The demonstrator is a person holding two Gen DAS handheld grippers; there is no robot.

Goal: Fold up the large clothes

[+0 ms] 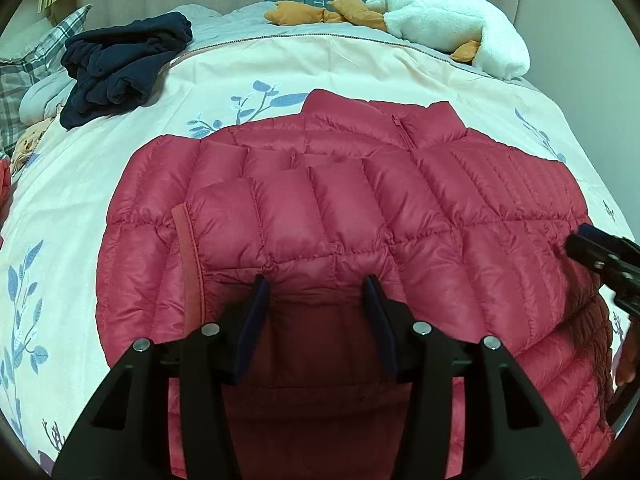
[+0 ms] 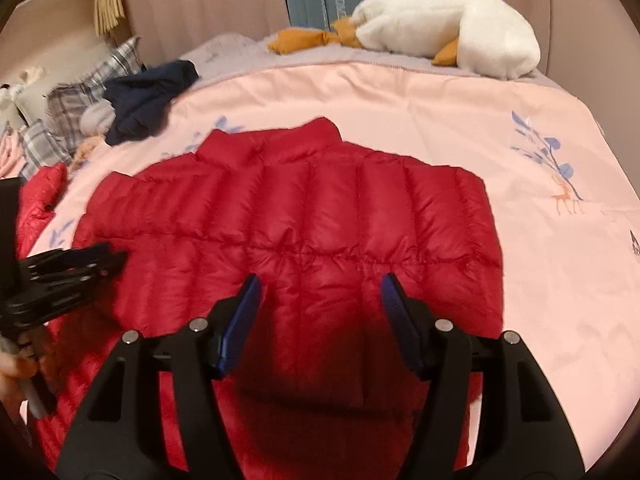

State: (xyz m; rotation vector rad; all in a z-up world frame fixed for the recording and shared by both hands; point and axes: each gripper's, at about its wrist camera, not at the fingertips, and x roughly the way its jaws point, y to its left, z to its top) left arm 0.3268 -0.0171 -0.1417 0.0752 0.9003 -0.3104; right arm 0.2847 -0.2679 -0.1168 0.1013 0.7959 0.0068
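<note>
Curtains closed off the far side of the room, and most of both views was filled by one bed (image 1: 360,68) spread with a pale quilt printed with blue sprigs. One red down jacket (image 1: 360,208) was laid flat across the middle of that quilt, collar toward the far edge and hem nearest the cameras; one sleeve was seen folded in across the chest, its cuff band lying at the left side in the left wrist view, so the fold was judged to be only begun, with the other side and the final halving of the body apparently left to do. One white plush goose (image 1: 452,20) with orange feet was seen at the far edge, and one crumpled navy garment (image 1: 124,64) near one plaid pillow (image 1: 24,80) at the far left, well apart from the jacket; a second piece of red quilted fabric (image 2: 40,200) was glimpsed at the left rim. Two grippers were counted: the left gripper (image 1: 316,292) and the right gripper (image 2: 318,292) were each held low over the jacket's hem with jaws apart and nothing between them.
</note>
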